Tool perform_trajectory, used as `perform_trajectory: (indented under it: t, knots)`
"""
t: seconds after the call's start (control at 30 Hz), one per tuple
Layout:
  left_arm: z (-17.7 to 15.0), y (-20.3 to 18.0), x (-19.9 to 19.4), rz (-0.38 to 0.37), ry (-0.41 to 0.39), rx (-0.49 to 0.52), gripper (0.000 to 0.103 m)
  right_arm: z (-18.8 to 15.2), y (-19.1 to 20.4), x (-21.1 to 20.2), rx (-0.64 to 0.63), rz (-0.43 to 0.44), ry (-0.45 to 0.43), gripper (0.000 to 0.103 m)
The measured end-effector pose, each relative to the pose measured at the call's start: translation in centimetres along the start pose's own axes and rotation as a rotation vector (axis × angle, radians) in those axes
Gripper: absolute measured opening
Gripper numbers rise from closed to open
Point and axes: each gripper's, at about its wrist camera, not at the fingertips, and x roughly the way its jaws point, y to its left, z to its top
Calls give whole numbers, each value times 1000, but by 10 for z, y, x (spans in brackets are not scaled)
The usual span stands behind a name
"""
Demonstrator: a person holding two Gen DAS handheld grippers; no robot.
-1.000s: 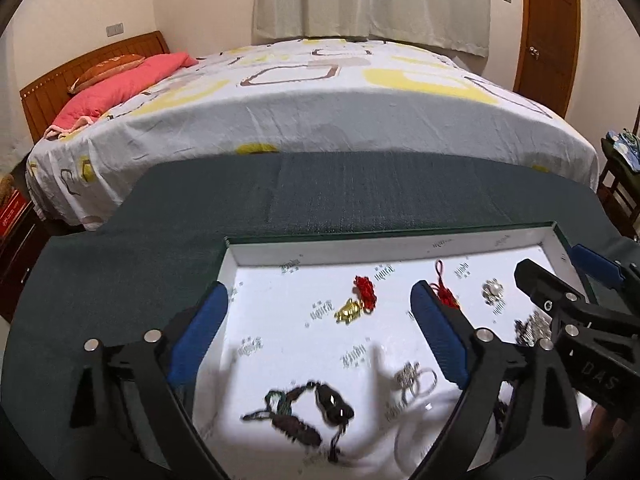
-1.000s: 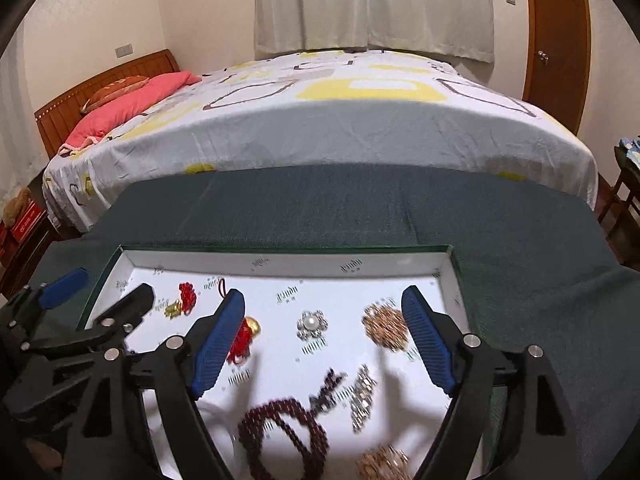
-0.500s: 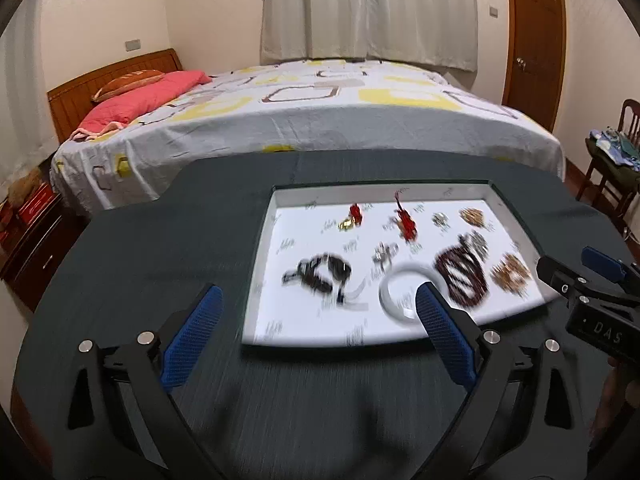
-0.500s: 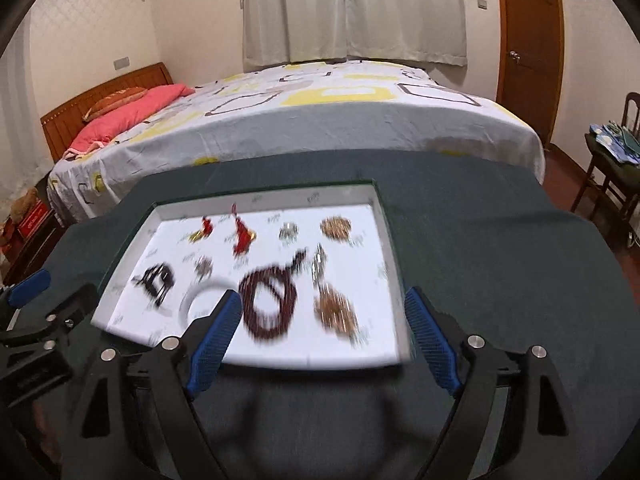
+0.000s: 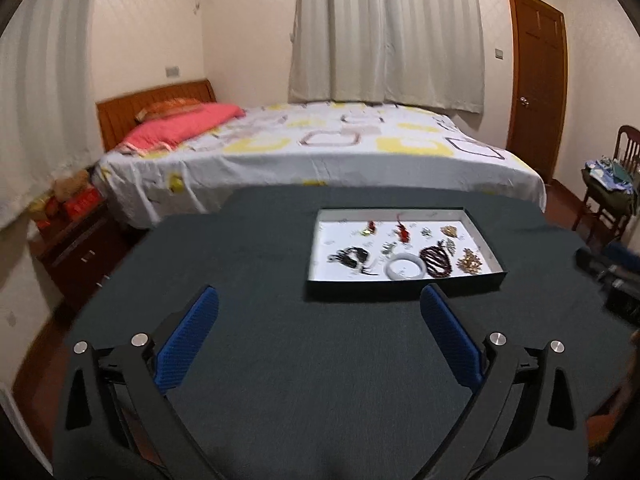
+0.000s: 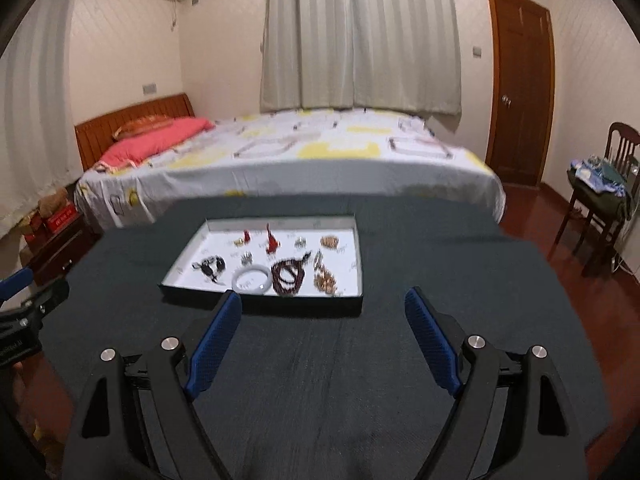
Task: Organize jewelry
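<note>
A shallow dark tray with a white floor [image 5: 404, 282] [image 6: 264, 304] lies on the dark green table. In it are several jewelry pieces: a white bangle [image 5: 404, 267] [image 6: 251, 277], a dark red bead necklace [image 5: 436, 259] [image 6: 289, 273], a black bracelet [image 5: 351, 257] [image 6: 209, 265], red charms [image 5: 403, 232] [image 6: 272, 241] and gold brooches [image 5: 471, 262] [image 6: 326, 280]. My left gripper [image 5: 318, 300] is open and empty, held well back from the tray. My right gripper [image 6: 324, 304] is open and empty, also back from the tray's near wall.
The table [image 5: 320, 360] is covered in dark green cloth. Behind it stands a bed [image 5: 328, 148] with a pink pillow. A nightstand [image 5: 76, 240] is at the left. A chair with clothes [image 6: 600, 196] and a brown door [image 6: 520, 92] are at the right.
Both grippers have pulled back and up from directly over the tray to well clear of it. Both stayed open and empty. The jewelry lies as before.
</note>
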Motion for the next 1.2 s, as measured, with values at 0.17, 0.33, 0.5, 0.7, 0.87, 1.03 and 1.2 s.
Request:
perform_trajectory:
  t: [0.17, 0.33, 0.5, 0.7, 0.87, 1.03, 1.2]
  knots:
    - [3, 10, -43, -5, -49, -21, 99, 10, 4, -45, -4, 12, -77, 84]
    - [9, 11, -69, -36, -102, -48, 99, 13, 13, -77, -28, 7, -158, 85]
    - [10, 7, -83, -63, -127, -42, 99, 10, 15, -84, -26, 8, -175, 85]
    - [12, 9, -85, -60, -133, -60, 99, 9, 16, -87, -20, 5, -194, 85]
    - [11, 10, -84, -60, -127, -65, 99, 8, 15, -89, -17, 9, -191, 85]
    - [11, 11, -83, -68, -120, -70, 99, 7, 15, -89, -16, 15, -189, 85]
    - [11, 14, -86, -65, -129, -84, 99, 6, 18, -93, -21, 17, -194, 85]
